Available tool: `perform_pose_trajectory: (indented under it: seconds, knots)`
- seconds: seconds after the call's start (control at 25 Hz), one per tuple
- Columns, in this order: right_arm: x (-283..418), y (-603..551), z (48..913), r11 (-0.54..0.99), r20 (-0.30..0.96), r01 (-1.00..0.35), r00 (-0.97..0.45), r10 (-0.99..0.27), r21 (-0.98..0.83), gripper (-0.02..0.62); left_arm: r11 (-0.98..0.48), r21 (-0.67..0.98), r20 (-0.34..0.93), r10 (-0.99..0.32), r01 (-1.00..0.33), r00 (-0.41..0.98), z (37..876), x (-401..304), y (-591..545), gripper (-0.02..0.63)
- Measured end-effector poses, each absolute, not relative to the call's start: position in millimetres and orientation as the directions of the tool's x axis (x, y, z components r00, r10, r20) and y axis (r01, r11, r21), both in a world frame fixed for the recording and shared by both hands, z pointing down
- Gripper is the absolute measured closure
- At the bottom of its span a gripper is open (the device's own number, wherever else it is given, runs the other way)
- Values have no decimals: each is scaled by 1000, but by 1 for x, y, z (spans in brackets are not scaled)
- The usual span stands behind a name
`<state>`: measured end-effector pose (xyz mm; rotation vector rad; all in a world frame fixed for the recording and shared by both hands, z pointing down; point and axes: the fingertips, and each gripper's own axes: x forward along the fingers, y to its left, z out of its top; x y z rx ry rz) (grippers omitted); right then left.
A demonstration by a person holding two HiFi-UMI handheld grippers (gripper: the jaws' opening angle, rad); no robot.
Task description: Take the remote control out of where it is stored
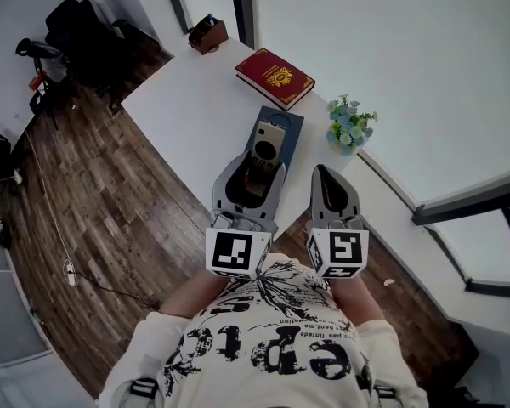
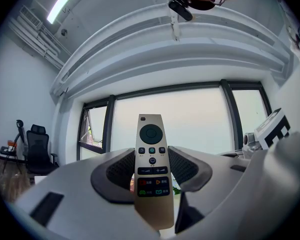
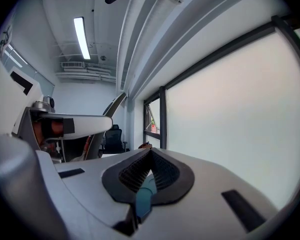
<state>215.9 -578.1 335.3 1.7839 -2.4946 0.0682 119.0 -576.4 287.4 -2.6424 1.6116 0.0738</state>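
Observation:
A gold remote control (image 2: 151,169) with dark buttons stands upright between the jaws of my left gripper (image 2: 151,173), which is shut on its lower half. In the head view the remote (image 1: 266,147) is held over a dark slate tray (image 1: 292,124) on the white table (image 1: 183,100), in my left gripper (image 1: 253,175). My right gripper (image 1: 326,184) hovers just right of it, near the table's edge. Its pads (image 3: 160,170) meet with nothing between them, so my right gripper (image 3: 149,173) is shut and empty.
A red book (image 1: 274,76) lies beyond the tray. A small pot of pale flowers (image 1: 348,126) stands to the right by the window wall. A brown desk box (image 1: 207,34) sits at the table's far end. A wood floor and office chair (image 1: 81,32) lie to the left.

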Motion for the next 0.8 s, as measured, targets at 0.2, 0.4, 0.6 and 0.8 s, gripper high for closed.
perform_pose_trajectory:
  seconds: [0.2, 0.4, 0.6, 0.8]
  knots:
    - [216, -581, 337, 324, 95, -946, -322, -942, 4, 594, -446, -11, -53, -893, -895, 446, 292, 117, -580, 388]
    - [216, -582, 339, 327, 100, -945, -325, -940, 5, 594, -445, -9, -42, -895, -896, 445, 295, 117, -581, 388]
    - [215, -582, 339, 333, 104, -943, -330, -938, 10, 594, -440, 2, -39, -897, -898, 440, 295, 114, -582, 388]
    - [213, -584, 341, 339, 111, -941, -335, -936, 16, 594, -440, -1, -21, -898, -898, 440, 303, 114, -584, 388]
